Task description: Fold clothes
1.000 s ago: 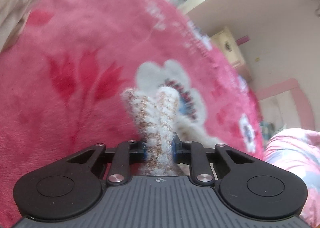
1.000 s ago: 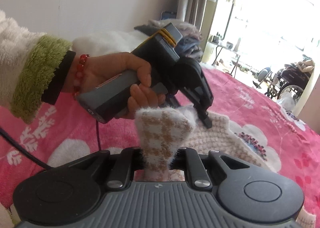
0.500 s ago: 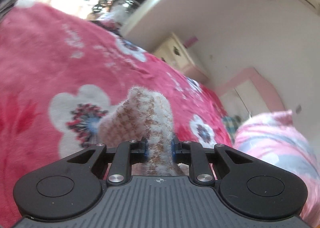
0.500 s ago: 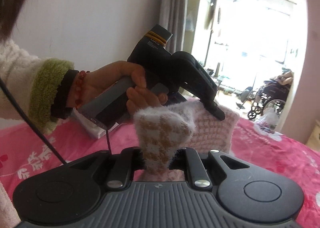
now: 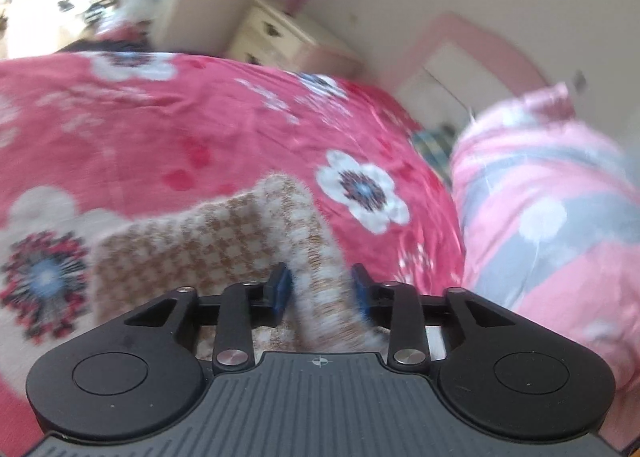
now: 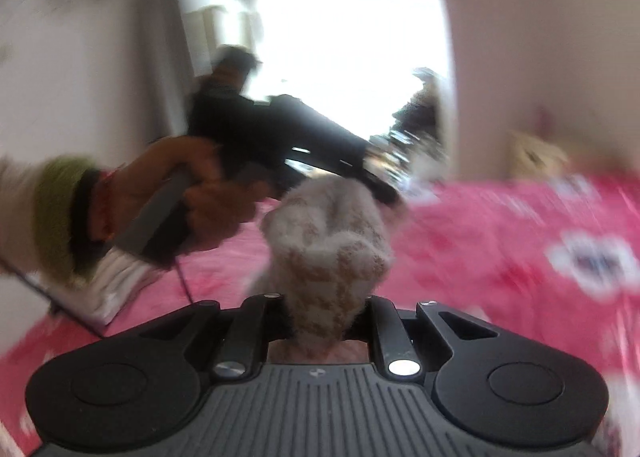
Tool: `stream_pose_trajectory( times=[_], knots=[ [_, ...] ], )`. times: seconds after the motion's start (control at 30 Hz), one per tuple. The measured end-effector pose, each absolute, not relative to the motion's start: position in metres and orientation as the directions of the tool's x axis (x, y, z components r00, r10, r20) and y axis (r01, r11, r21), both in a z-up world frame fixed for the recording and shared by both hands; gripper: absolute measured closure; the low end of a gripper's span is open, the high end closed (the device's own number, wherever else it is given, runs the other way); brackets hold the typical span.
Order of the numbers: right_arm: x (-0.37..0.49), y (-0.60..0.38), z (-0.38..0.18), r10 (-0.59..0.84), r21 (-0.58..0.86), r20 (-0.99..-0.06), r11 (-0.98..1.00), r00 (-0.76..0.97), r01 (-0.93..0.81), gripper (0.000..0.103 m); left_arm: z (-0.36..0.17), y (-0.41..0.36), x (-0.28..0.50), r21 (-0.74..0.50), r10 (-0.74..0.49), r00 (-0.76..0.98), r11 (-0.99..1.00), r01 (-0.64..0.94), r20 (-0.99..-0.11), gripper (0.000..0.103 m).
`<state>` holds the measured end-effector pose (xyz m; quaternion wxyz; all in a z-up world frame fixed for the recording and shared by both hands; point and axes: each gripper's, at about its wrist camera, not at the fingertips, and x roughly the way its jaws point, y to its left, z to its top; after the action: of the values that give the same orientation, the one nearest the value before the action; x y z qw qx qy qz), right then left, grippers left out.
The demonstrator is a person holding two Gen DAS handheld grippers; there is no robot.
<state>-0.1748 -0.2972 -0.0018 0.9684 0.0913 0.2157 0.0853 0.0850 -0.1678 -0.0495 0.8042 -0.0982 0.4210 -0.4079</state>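
The left gripper [image 5: 320, 291] is opening, the knit [image 5: 224, 245] loose between its jaws, over the pink bed [image 5: 200, 129]. The right gripper [image 6: 326, 317] is clamped tight on another fold of it.

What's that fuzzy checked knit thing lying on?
The checked knit garment lies on a pink flowered blanket, one fold between the left gripper's opening jaws. The right gripper pinches another part. Whatever is beneath the garment and blanket is covered.
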Motion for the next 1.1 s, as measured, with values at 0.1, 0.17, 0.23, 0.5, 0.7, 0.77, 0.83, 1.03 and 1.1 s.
stream_pose_trajectory(
  times=[0.1,0.17,0.23,0.5,0.7,0.77,0.83,1.03,1.1],
  knots=[
    [-0.184,-0.335,-0.027,0.142,0.349,-0.457,0.937,0.878,0.030,0.089,-0.073,-0.197,0.079,-0.485,-0.742,0.274,0.626,0.611,-0.612,0.060],
    [-0.187,-0.359,-0.049,0.119,0.442,-0.495,0.887,0.861,0.131,0.089,-0.084,-0.203,0.076,-0.519,-0.756,0.239,0.608,0.600,-0.610,0.060],
    [-0.190,-0.380,-0.071,0.131,0.541,-0.523,0.815,0.842,0.209,0.089,-0.089,-0.198,0.074,-0.568,-0.780,0.210,0.584,0.580,-0.589,0.060],
    [-0.195,-0.427,-0.105,0.230,0.756,-0.521,0.572,0.822,0.319,0.089,-0.063,-0.130,0.036,-0.379,-0.767,0.208,0.509,0.773,-0.607,0.057],
    [-0.183,-0.427,-0.096,0.270,0.748,-0.534,0.592,0.801,0.299,0.089,-0.077,-0.081,-0.031,-0.177,-0.679,0.166,0.405,0.897,-0.715,0.052],
    [-0.179,-0.425,-0.092,0.279,0.745,-0.536,0.600,0.797,0.291,0.089,-0.088,-0.075,-0.053,-0.182,-0.658,0.114,0.363,0.914,-0.744,0.052],
    [-0.176,-0.423,-0.086,0.288,0.745,-0.535,0.604,0.795,0.283,0.089,-0.101,-0.077,-0.074,-0.201,-0.643,0.069,0.337,0.920,-0.763,0.051],
    [-0.169,-0.410,-0.072,0.318,0.766,-0.510,0.591,0.799,0.253,0.089,-0.138,-0.097,-0.115,-0.165,-0.585,0.118,0.407,0.898,-0.802,0.051],
    [-0.167,-0.402,-0.066,0.322,0.761,-0.504,0.605,0.801,0.236,0.089,-0.144,-0.105,-0.125,-0.082,-0.552,0.214,0.461,0.883,-0.806,0.051]
  ],
)
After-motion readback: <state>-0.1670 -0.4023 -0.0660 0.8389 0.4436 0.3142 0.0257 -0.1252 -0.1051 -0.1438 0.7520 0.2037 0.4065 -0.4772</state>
